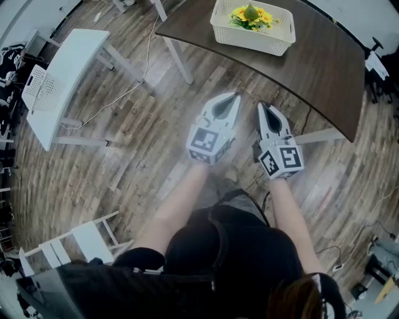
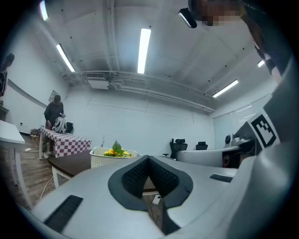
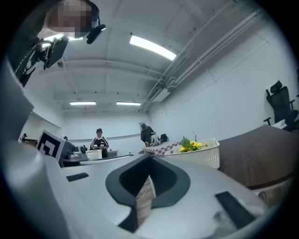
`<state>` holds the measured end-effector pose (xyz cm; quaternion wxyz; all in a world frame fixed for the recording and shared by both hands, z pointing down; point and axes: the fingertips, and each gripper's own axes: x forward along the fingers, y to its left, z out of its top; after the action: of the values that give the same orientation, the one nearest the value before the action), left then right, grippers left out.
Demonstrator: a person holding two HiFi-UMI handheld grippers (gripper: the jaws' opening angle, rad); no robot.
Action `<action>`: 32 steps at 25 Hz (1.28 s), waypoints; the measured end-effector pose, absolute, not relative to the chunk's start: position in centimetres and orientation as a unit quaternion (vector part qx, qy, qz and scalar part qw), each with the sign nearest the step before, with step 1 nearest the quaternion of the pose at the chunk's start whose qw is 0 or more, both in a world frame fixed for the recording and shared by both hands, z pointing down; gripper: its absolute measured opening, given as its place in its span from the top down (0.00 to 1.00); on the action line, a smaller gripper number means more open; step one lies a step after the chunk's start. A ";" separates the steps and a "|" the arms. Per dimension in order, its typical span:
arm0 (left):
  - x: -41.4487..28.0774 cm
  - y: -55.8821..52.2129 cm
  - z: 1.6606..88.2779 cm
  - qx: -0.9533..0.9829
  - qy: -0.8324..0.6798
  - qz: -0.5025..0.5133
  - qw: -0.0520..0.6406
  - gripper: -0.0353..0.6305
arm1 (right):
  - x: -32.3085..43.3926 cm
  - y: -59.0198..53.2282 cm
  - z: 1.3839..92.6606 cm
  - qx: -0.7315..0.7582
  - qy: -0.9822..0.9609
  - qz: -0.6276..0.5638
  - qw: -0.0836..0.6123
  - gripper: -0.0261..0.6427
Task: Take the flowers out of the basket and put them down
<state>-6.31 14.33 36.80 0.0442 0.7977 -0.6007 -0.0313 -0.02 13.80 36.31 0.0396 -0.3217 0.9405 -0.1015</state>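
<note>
A white perforated basket (image 1: 252,31) stands on the dark brown table (image 1: 312,62) at the top of the head view, with yellow flowers and green leaves (image 1: 251,15) inside it. Both grippers hang level over the wooden floor, well short of the table. My left gripper (image 1: 232,97) is shut with nothing between its jaws. Beside it my right gripper (image 1: 263,107) is shut and empty too. The basket (image 2: 110,158) with the flowers (image 2: 115,150) shows far ahead in the left gripper view. From the right gripper view the same basket (image 3: 198,154) and flowers (image 3: 191,145) appear to the right.
A white table (image 1: 59,81) stands at the left and a white chair (image 1: 75,243) at the lower left. Cables (image 1: 134,81) trail over the floor. Office chairs (image 2: 180,147) line the far wall. A checkered table (image 2: 65,142) and people (image 3: 98,140) stand in the distance.
</note>
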 end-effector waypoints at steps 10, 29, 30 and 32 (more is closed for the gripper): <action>-5.9 14.3 36.4 0.794 -0.605 -0.037 0.041 0.94 | 0.3 13.7 36.2 -0.325 0.940 -0.096 0.038 0.96; -4.5 12.6 36.9 0.779 -0.624 -0.043 0.040 0.94 | 1.7 12.1 36.7 -0.312 0.945 -0.090 0.038 0.96; -4.4 12.4 36.9 0.779 -0.625 -0.044 0.039 0.94 | 1.7 12.0 36.8 -0.312 0.945 -0.090 0.037 0.96; -4.4 12.1 36.9 0.778 -0.625 -0.044 0.039 0.94 | 1.7 11.6 36.8 -0.312 0.945 -0.089 0.037 0.96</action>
<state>-4.37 12.12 36.87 0.0393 0.7780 -0.6254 -0.0443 1.75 11.62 36.83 0.0367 -0.3116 0.9453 -0.0894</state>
